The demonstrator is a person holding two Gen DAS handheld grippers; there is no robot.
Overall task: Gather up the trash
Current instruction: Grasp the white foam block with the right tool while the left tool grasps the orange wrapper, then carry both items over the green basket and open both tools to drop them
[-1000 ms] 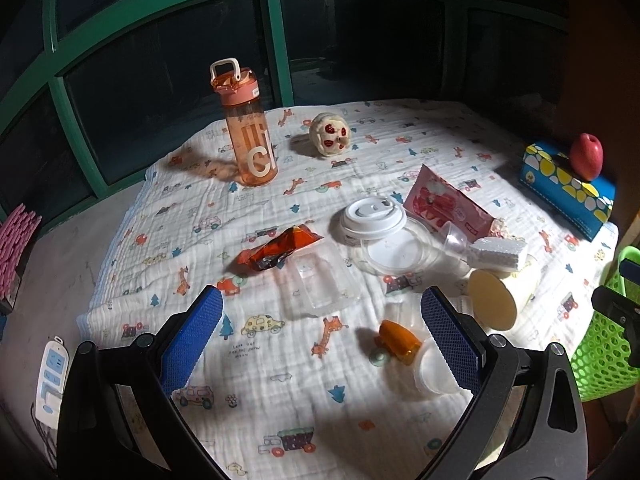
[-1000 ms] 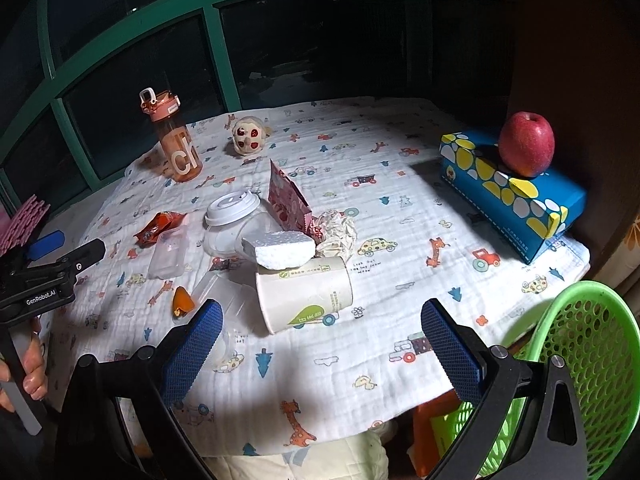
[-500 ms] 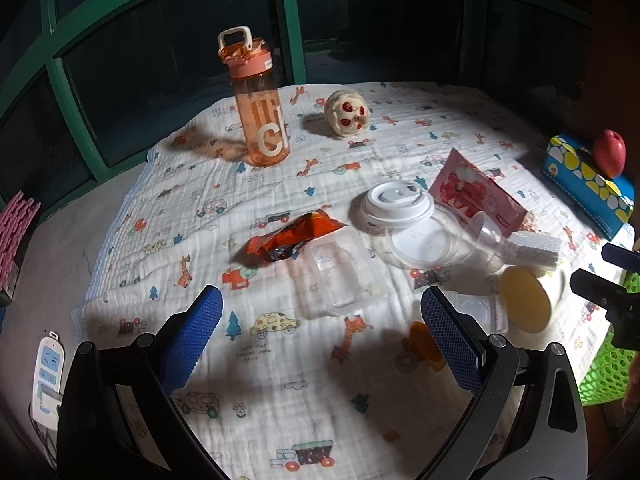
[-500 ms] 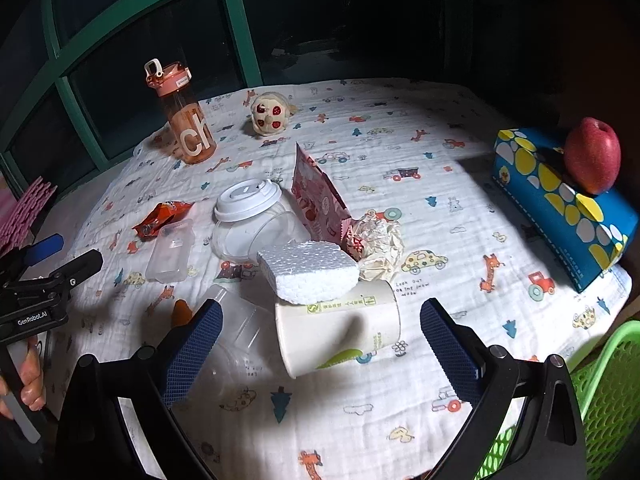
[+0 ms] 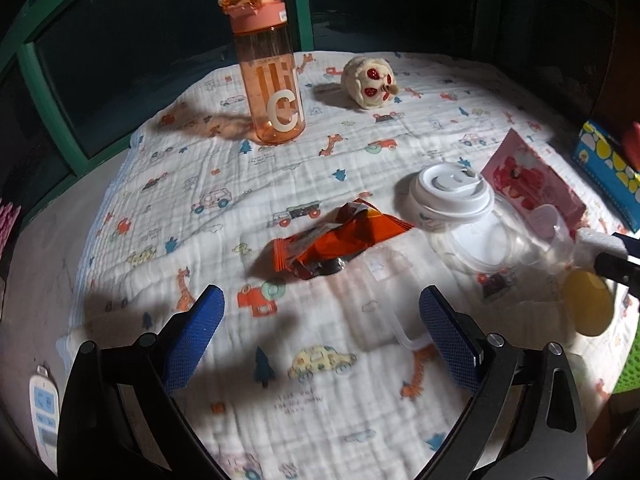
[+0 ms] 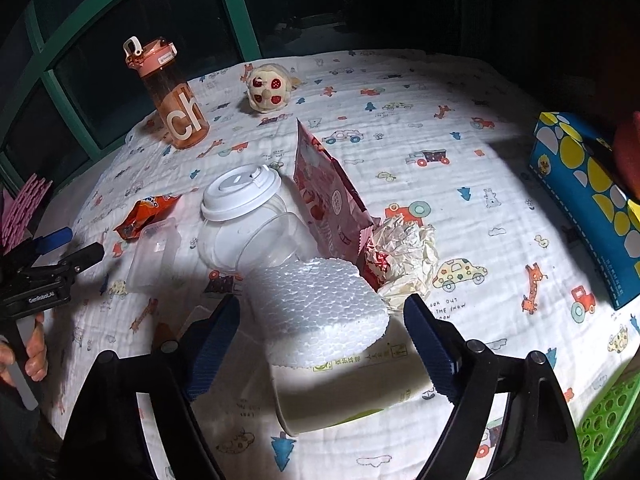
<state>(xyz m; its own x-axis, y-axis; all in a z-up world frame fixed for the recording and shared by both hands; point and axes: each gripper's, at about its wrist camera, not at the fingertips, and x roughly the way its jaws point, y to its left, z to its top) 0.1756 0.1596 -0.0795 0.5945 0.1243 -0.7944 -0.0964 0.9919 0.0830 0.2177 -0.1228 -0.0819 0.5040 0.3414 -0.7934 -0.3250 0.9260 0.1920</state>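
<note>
Trash lies on a printed blanket. An orange snack wrapper lies just ahead of my open, empty left gripper, beside a clear plastic box. My right gripper is open, its blue pads on either side of a white foam block that rests on a tipped paper cup. Behind these are a crumpled paper ball, a pink packet, and a clear jar with a white lid. The lid also shows in the left wrist view.
An orange water bottle and a small plush toy stand at the back. A blue tissue box carries a red apple at the right. A green basket sits below the table's right edge. A remote lies lower left.
Both grippers have moved forward and lower over the blanket. The left closed in on the orange wrapper; the right came up around the foam block and cup. Both jaws stayed open.
</note>
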